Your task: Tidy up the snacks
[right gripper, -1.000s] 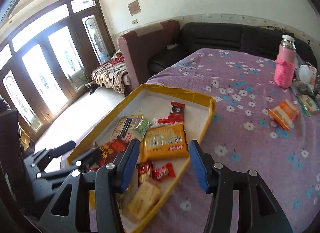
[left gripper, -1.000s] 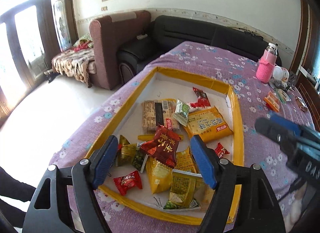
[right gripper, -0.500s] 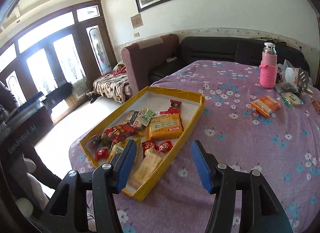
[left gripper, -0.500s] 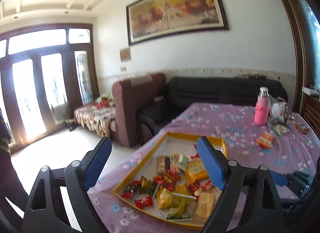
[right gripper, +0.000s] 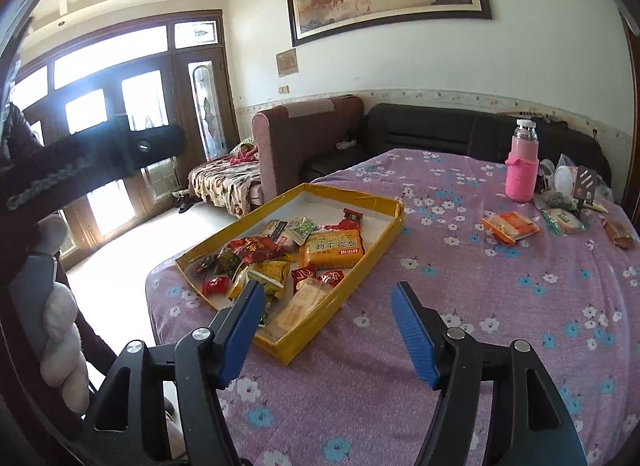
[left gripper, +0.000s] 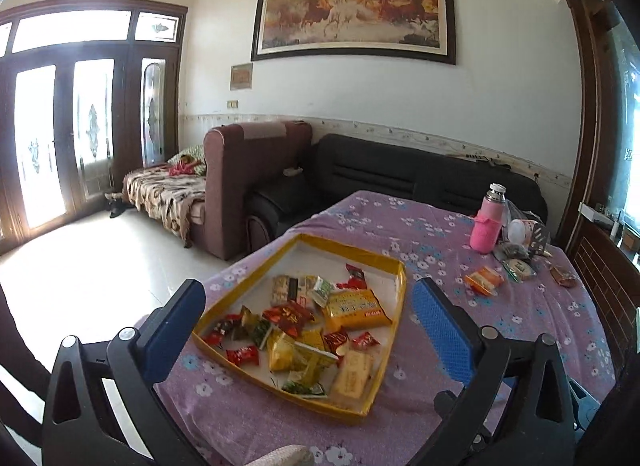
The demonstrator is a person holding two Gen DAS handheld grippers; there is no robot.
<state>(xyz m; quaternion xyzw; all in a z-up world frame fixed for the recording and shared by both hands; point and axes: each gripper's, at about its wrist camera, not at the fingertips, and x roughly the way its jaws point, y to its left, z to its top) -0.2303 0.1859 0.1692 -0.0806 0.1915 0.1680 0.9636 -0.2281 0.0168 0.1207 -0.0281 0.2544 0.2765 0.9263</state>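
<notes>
Presently I hold both grippers above the surface (left gripper: 460,250), each spread wide and holding nothing: left gripper (left gripper: 308,326), right gripper (right gripper: 326,320). The snacks (left gripper: 296,322) lie heaped in the yellow-rimmed tray (left gripper: 400,294), centre of frame in the left view. One orange packet (right gripper: 510,227) lies apart, right of the tray, near the pink flask (right gripper: 522,173) at upper right.

Bare tablecloth (right gripper: 460,306) right of the tray (right gripper: 360,266) permits passage; pink bottle (right gripper: 521,169) and loose packets (right gripper: 510,227) obstruct the far edge.
</notes>
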